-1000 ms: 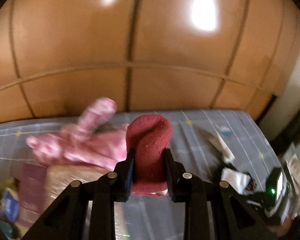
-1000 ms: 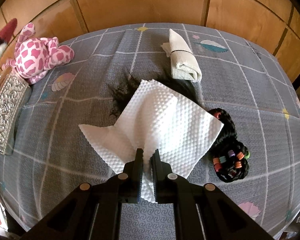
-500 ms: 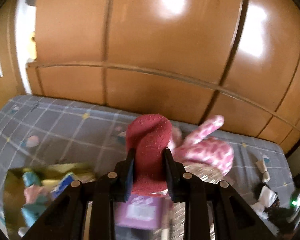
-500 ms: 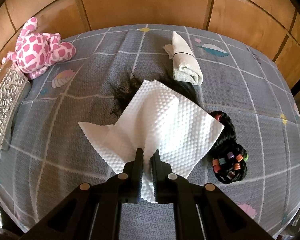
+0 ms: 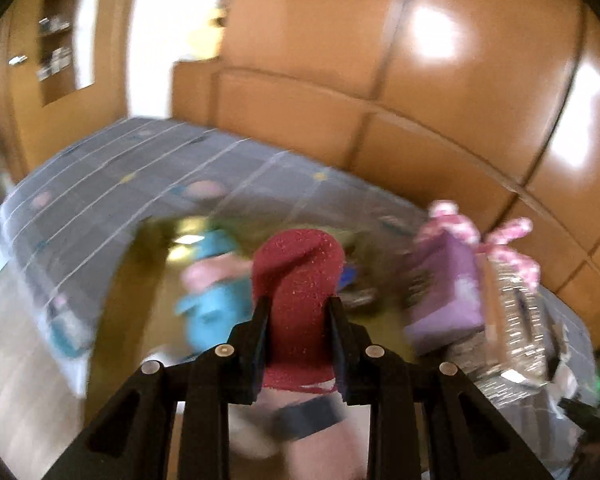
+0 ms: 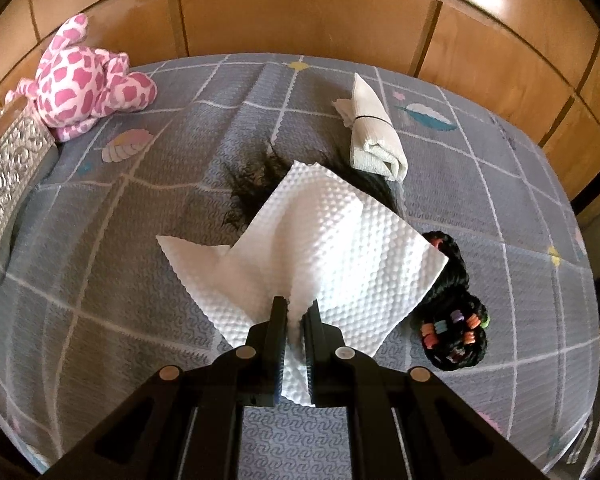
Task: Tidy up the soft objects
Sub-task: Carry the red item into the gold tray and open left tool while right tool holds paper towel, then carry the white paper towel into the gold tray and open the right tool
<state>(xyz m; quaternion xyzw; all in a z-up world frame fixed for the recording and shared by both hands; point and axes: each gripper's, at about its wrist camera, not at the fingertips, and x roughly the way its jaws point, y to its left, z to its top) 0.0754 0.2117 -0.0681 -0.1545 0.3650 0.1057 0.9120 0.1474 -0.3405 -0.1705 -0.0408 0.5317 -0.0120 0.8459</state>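
Two grippers working. Left gripper [image 5: 298, 322] is pinching a red sponge [image 5: 298, 280] over a blurred gold tray [image 5: 140, 288] at the bedspread's [image 6: 140, 208] edge. Right gripper [image 6: 296, 316] is clamping a white paper towel [image 6: 320, 240]; pink plush [image 6: 84, 80] lying at ten o'clock, rolled cloth [image 6: 374, 140] at one, open bedspread at eight.

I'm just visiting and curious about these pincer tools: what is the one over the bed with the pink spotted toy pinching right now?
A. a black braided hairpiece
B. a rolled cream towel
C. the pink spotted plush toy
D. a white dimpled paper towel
D: the right gripper is shut on the white paper towel, while the rolled towel, the hairpiece and the plush toy lie apart on the bed.
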